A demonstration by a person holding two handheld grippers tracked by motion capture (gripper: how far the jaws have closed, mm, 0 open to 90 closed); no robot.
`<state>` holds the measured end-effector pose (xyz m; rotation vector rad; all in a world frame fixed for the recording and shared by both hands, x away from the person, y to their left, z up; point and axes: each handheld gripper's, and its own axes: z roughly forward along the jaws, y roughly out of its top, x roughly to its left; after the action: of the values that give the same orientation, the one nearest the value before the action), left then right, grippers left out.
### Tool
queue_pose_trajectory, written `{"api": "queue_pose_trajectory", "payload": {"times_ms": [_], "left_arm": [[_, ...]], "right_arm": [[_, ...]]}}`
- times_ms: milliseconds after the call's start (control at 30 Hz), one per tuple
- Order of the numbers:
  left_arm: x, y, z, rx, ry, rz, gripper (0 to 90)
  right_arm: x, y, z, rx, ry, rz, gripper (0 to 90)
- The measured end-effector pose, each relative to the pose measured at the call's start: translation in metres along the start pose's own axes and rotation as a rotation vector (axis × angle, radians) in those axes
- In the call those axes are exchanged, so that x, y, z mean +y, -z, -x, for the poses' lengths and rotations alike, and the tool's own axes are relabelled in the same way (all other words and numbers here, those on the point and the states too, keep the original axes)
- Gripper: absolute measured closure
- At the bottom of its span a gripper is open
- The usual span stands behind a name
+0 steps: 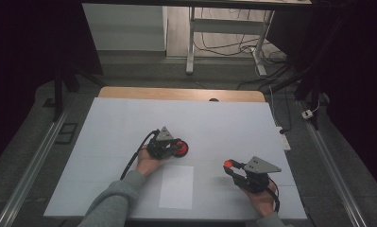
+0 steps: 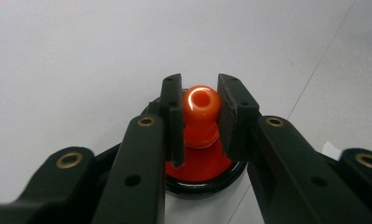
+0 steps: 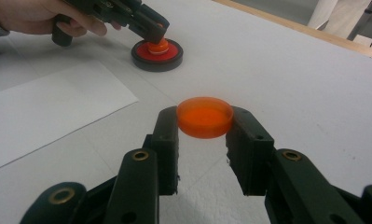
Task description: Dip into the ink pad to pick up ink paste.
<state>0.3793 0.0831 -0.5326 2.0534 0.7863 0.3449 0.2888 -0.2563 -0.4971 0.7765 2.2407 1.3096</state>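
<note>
**Orange cap pinched in my right claw**

My right claw (image 3: 203, 122) is clamped on a shallow orange cap (image 3: 205, 116), one black jaw against each side of its rim, holding it just above the white tabletop (image 3: 286, 74). Farther off, my left claw (image 3: 155, 33) grips the orange knob (image 3: 158, 46) standing in a black-rimmed red disc (image 3: 156, 55). A white sheet of paper (image 3: 53, 107) lies at the left.

no readable text or labels
</note>
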Motion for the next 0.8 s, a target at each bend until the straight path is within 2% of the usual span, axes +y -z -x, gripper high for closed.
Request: {"api": "queue_pose_trajectory", "payload": {"times_ms": [700,800], "left_arm": [[-0.0026,-0.0013,0.0001,0.000,-0.002,0.008,72.8],[-0.0008,-0.0001,-0.0036,-0.020,0.008,0.002,72.6]], "right_arm": [[0.0004,0.0005,0.0008,-0.002,0.004,0.004,64.3],[0.0005,0.0007,0.0011,-0.003,0.005,0.004,64.3]]}}
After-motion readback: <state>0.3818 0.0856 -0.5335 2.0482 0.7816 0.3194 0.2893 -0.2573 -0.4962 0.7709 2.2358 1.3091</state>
